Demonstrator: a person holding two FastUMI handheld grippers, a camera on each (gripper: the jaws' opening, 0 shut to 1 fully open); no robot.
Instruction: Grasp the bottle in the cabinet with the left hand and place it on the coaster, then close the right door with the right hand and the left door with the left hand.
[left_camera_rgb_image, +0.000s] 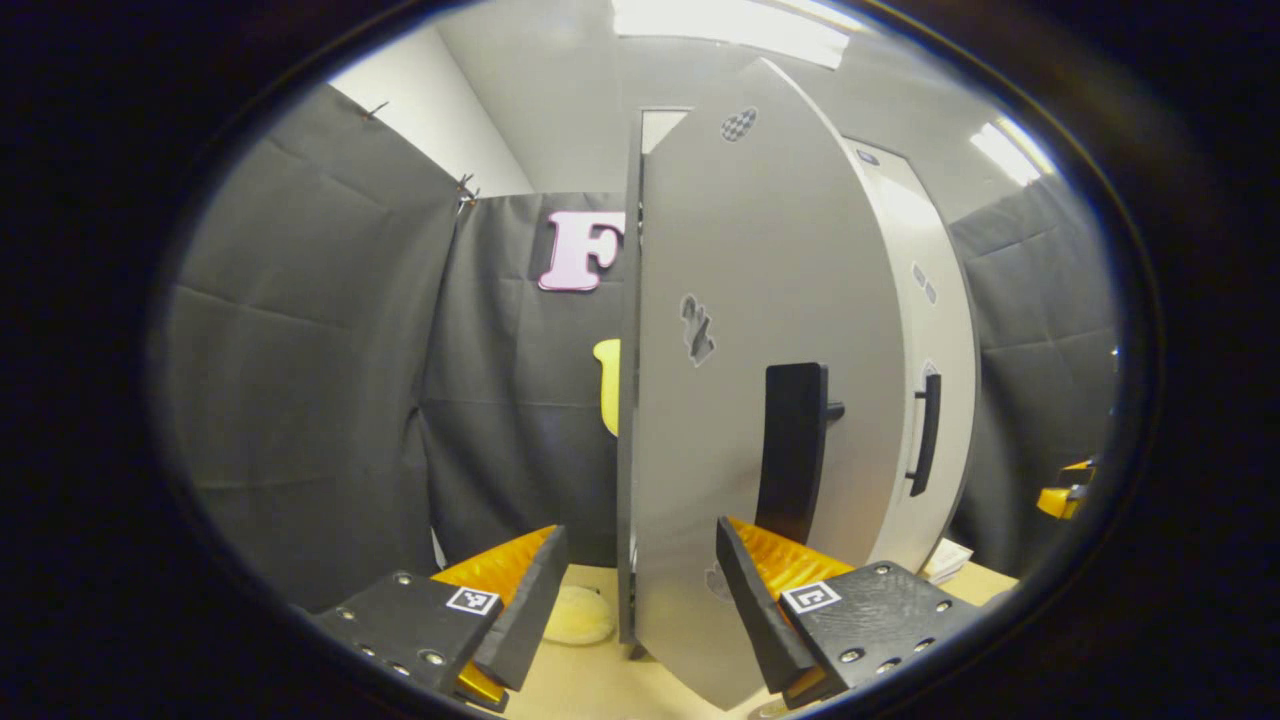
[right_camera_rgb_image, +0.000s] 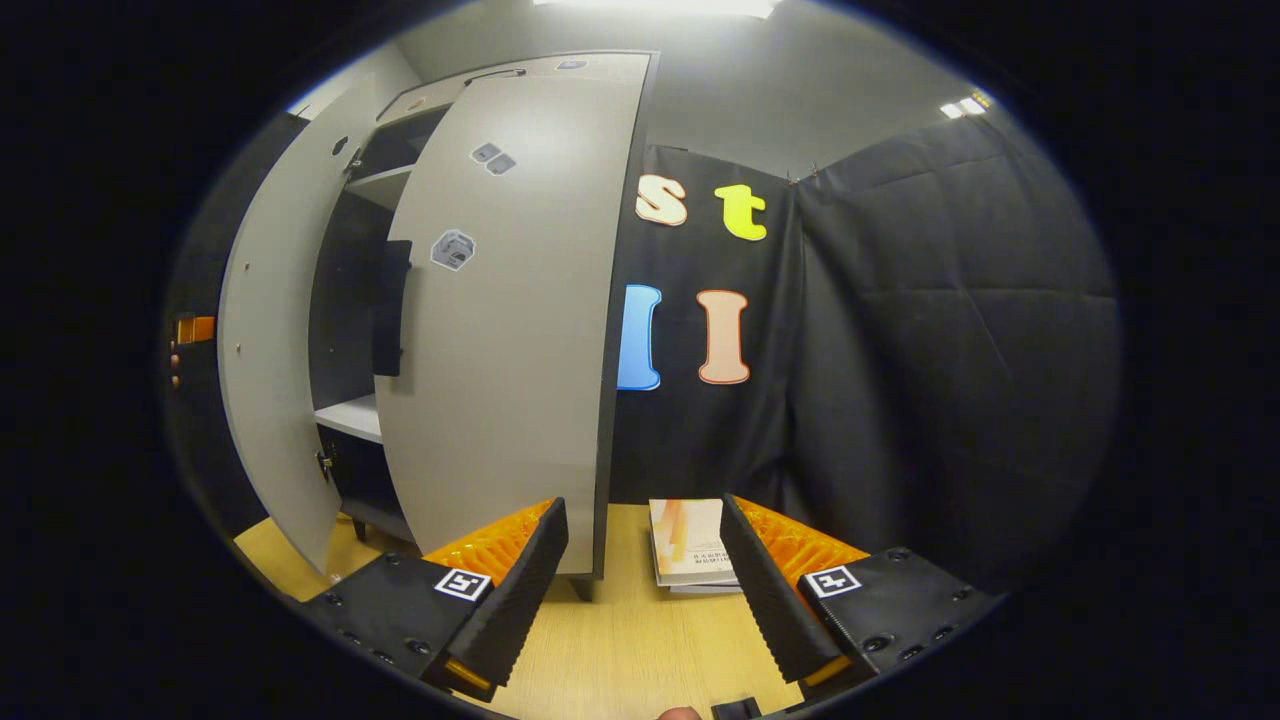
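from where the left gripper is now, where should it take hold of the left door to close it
Best guess: the black vertical handle on the left door. It stands off the panel on a short post, so the left gripper, jaws open, could close across the bar from the front. The door's free edge already sits between the fingers, so pushing the panel is another option.

No readable label, brand or number appeared in either view. Small square black-and-white coded markers sat on the left gripper (left_camera_rgb_image: 640, 590) and the right gripper (right_camera_rgb_image: 645, 585), carrying no legible characters. Grey stickers on the left door (left_camera_rgb_image: 770, 330) and the right door (right_camera_rgb_image: 510, 330) were too blurred to read. Print on the booklet (right_camera_rgb_image: 690, 545) was too small to make out.
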